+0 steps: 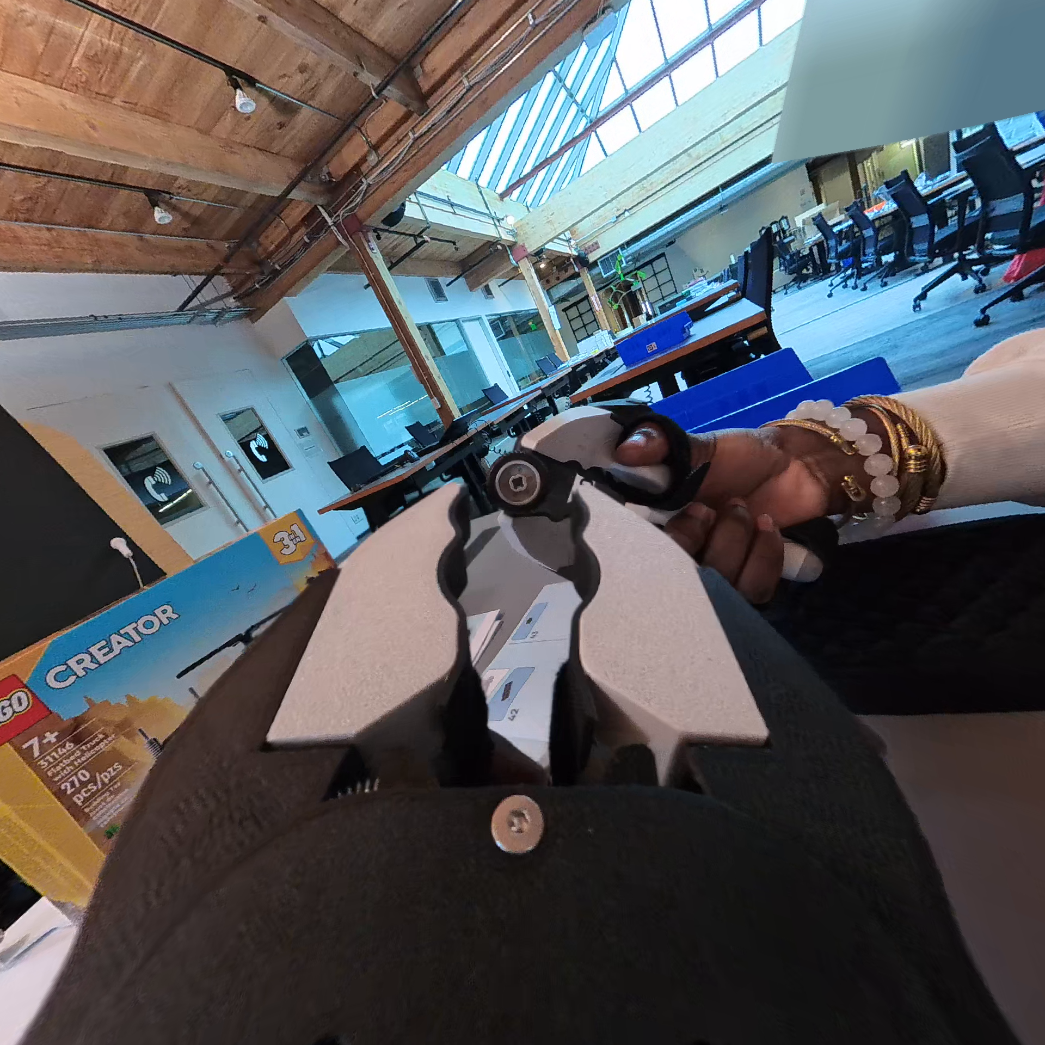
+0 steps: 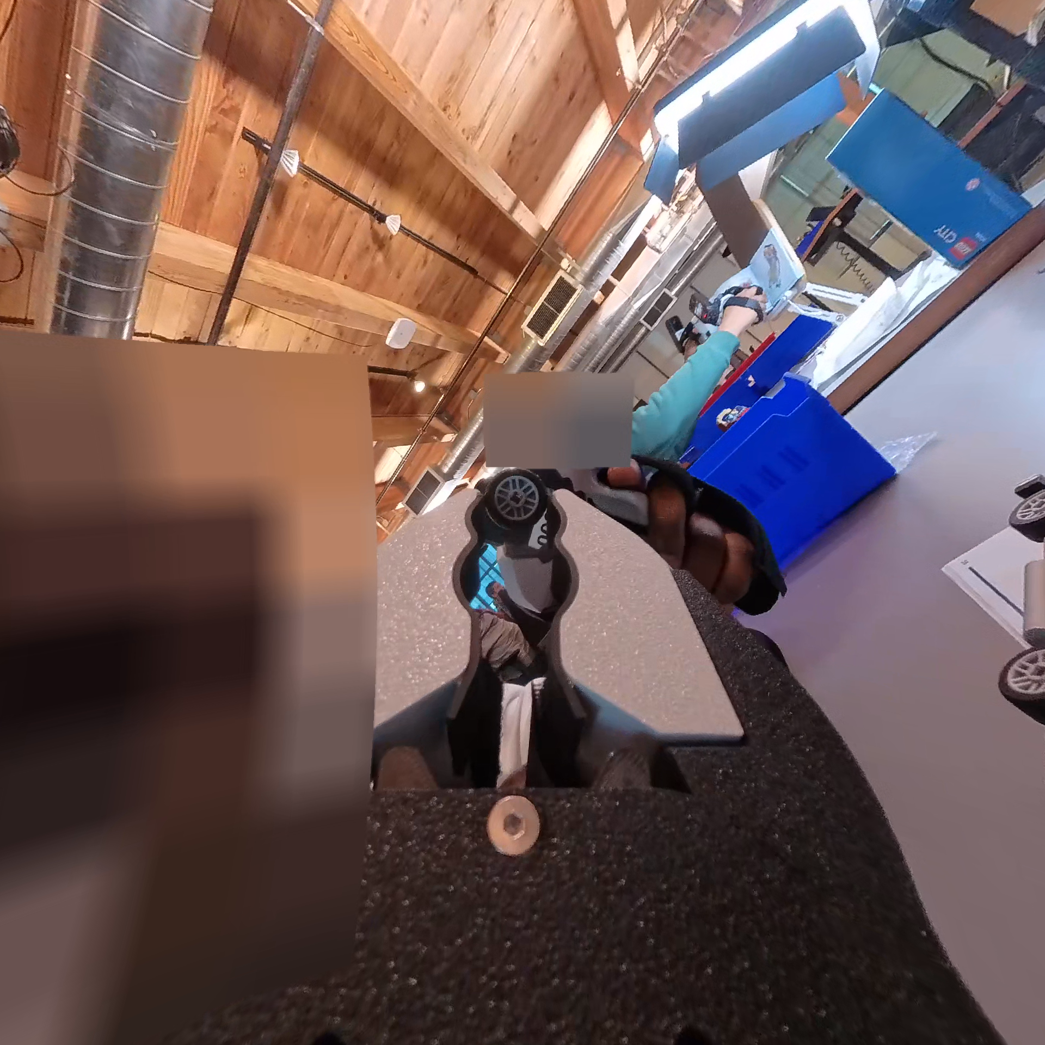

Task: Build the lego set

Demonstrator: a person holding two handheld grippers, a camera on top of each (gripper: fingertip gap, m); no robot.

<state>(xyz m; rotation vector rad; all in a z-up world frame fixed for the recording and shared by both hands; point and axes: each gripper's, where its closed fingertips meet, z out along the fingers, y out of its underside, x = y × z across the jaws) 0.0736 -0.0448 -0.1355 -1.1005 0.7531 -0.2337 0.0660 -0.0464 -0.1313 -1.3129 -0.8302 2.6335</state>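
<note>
Both grippers are up off the table, meeting tip to tip around one small piece. It's a wheel (image 1: 515,479), black tyre with a grey hub, sitting right at the fingertips. In the left wrist view the hub's flat face looks back toward the camera, so the axle line runs along the gripper's fingers, toward the lens. In the right wrist view the same wheel (image 2: 514,497) shows its spoked grey face to that camera too, with a small black-and-white piece hanging just under it.

The left gripper (image 1: 517,509) has its grey fingers drawn close at the tips, wheel between them; whether they actually pinch it, I cannot tell. The right gripper (image 2: 512,509) likewise has its jaws nearly together at the wheel, and its grip is just as unclear from here. In the left wrist view the right gripper comes in from the right side, held by a hand (image 1: 752,492) with bracelets and a white sleeve.

Below, through the gap between the left gripper's fingers, an instruction booklet (image 1: 529,667) lies open on the table. The set's box (image 1: 141,667) stands at the left. In the right wrist view a partly built vehicle (image 2: 1026,599) with grey-hubbed wheels rests on the table (image 2: 905,565) at the right edge, a blue bin (image 2: 791,469) beyond.
</note>
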